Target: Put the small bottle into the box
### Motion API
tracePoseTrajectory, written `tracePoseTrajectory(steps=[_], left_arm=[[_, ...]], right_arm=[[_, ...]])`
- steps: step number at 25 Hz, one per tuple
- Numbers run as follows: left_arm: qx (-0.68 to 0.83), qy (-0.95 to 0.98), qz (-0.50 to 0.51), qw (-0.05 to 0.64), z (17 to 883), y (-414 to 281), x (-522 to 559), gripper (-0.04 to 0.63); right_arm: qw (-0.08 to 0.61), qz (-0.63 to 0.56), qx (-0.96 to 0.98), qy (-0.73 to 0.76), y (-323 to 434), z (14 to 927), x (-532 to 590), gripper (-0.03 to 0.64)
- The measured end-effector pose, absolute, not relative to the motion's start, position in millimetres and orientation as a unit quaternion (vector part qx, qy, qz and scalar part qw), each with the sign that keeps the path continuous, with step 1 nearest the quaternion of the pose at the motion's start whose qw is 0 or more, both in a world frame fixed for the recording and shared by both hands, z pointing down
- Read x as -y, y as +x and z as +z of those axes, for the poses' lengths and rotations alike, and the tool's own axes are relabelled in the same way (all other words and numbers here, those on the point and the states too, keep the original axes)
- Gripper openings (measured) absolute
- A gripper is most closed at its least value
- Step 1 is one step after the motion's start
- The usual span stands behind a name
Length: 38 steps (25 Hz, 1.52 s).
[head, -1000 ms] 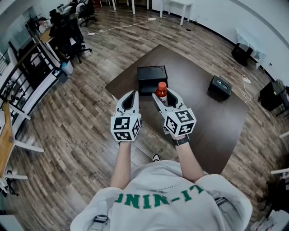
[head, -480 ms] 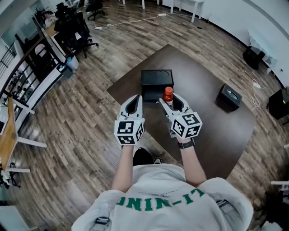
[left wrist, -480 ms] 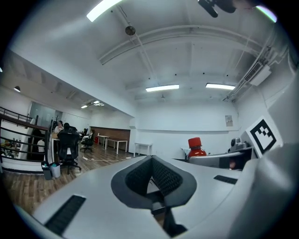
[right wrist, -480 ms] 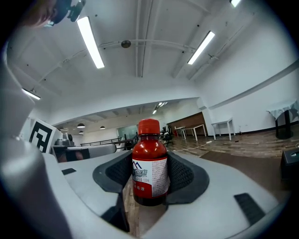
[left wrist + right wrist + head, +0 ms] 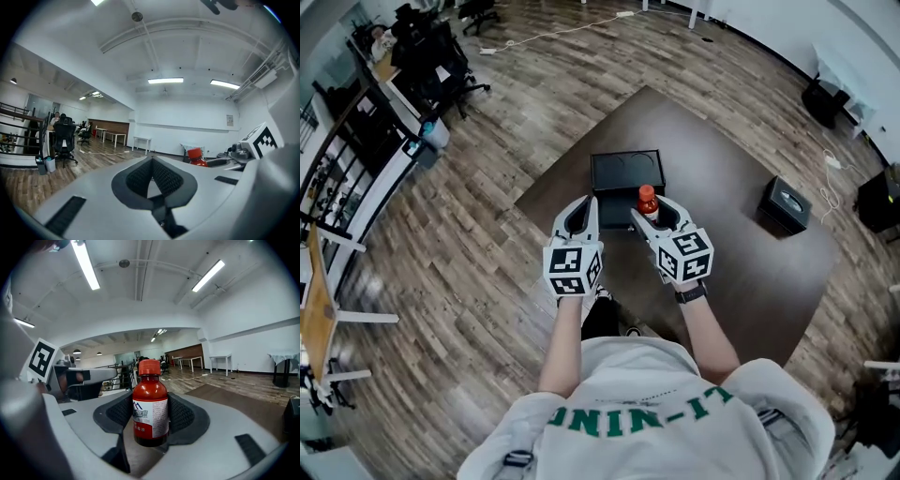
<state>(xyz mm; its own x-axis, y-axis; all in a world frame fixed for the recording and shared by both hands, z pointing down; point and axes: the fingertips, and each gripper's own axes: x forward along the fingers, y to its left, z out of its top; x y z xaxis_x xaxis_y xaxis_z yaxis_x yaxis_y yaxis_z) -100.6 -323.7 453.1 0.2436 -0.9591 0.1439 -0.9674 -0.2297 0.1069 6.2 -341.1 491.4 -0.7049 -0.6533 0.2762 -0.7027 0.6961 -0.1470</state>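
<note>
Floor (image 5: 469, 234): wood planks ran all round the tabletop.
Tabletop (image 5: 722, 244): dark brown, set cornerwise, one corner towards 12 o'clock.
Room: office chairs (image 5: 431, 56) and desks stood at 10 o'clock, with a dark railing (image 5: 347, 159) at 9 o'clock. Ceiling strip lights were lit.
Box (image 5: 614, 173): black and open-topped, on the tabletop at 12 o'clock from both tools. Its inside was too dark to tell the contents.
Case (image 5: 787, 204): small and dark, at 3 o'clock on the tabletop, well apart from the box.
Bottle (image 5: 150, 404): red with a red cap and a white label, upright, at the box's near edge around 5 o'clock.
Right tool (image 5: 150, 420): clamped on the bottle's sides.
Left tool (image 5: 151, 161): tips together, nothing between them, just beside the right tool at its 9 o'clock.
</note>
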Motion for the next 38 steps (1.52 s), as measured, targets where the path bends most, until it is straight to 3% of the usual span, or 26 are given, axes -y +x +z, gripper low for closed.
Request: tracePoseTrajectory(steps=[6,14,31,38], left_arm=[[0.599,0.787,0.034,0.142,488,-118,384,0.011],[0.589,0.787,0.055,0.177,542,-135,433,0.011],[0.571,0.788,0.095,0.210,624,-147,476,0.011],[0.569,0.787,0.096,0.220,633,-155,485,0.011]], right_arm=[[0.156,0.167,0.905,0.360,-4,530,398,0.232],[0.264,0.131,0.903,0.312,-23,591,445,0.232],[0.507,0.039,0.846,0.160,-41,750,480,0.235],[0.561,0.033,0.822,0.089,-49,789,479,0.236]])
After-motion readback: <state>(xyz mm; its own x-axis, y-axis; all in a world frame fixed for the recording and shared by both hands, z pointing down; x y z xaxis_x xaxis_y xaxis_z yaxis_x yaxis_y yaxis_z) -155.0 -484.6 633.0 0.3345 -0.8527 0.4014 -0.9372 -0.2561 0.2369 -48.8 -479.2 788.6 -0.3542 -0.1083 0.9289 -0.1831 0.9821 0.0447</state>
